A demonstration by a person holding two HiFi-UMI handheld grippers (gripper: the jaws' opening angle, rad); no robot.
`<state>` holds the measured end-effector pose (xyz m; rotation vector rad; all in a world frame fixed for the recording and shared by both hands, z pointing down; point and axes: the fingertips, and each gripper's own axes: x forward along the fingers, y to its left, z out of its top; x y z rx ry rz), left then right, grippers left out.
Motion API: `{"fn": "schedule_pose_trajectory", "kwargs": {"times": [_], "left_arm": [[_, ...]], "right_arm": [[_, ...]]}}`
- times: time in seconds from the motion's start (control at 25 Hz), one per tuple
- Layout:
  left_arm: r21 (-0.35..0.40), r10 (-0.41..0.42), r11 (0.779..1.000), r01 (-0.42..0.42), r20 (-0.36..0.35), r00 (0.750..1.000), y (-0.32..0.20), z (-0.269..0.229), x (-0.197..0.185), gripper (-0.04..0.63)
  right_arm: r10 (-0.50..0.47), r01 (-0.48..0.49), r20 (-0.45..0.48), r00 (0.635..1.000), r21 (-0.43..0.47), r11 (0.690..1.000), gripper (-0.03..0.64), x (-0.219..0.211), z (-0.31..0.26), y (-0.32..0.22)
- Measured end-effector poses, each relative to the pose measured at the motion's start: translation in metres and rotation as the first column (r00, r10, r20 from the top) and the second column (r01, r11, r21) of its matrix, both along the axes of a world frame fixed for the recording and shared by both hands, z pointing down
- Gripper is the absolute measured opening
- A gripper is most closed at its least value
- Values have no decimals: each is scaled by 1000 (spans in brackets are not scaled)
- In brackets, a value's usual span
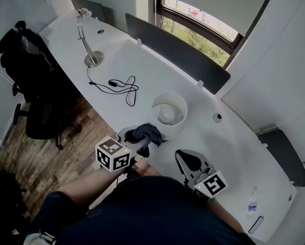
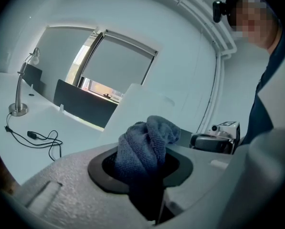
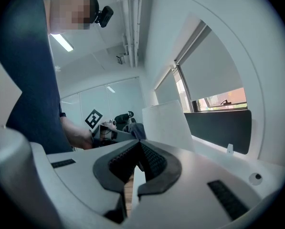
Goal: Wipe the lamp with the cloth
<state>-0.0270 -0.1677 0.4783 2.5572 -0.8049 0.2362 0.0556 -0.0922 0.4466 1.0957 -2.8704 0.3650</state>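
My left gripper (image 1: 141, 142) clamps the bunched blue cloth (image 1: 147, 132) at 7 o'clock of the drum-shade lamp (image 1: 168, 114), ready to wipe; my right gripper (image 1: 185, 158), closed and empty, waits at 5 o'clock.

text: none legible | signs: square markers on left gripper (image 1: 138, 141), right gripper (image 1: 184, 158)

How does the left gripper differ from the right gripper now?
The left gripper is shut on the dark cloth; the right gripper is shut and empty. The left gripper reaches close to the white lamp; the right gripper is nearer the person. Both carry marker cubes.
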Motion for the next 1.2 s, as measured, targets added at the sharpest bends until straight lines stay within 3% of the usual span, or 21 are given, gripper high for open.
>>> {"fn": "schedule_pose_trajectory", "kwargs": {"times": [0.52, 0.76, 1.2], "left_arm": [[-122, 16, 992, -5, 89, 996, -8, 80, -19, 132], [-77, 21, 997, -14, 84, 996, -15, 58, -21, 132], [30, 40, 999, -40, 2, 999, -27, -22, -14, 132]], "right_arm": [[19, -20, -31, 999, -27, 999, 11, -5, 6, -5], [26, -27, -28, 999, -20, 999, 11, -8, 4, -8], [41, -41, -2, 999, 11, 999, 11, -10, -5, -16]]}}
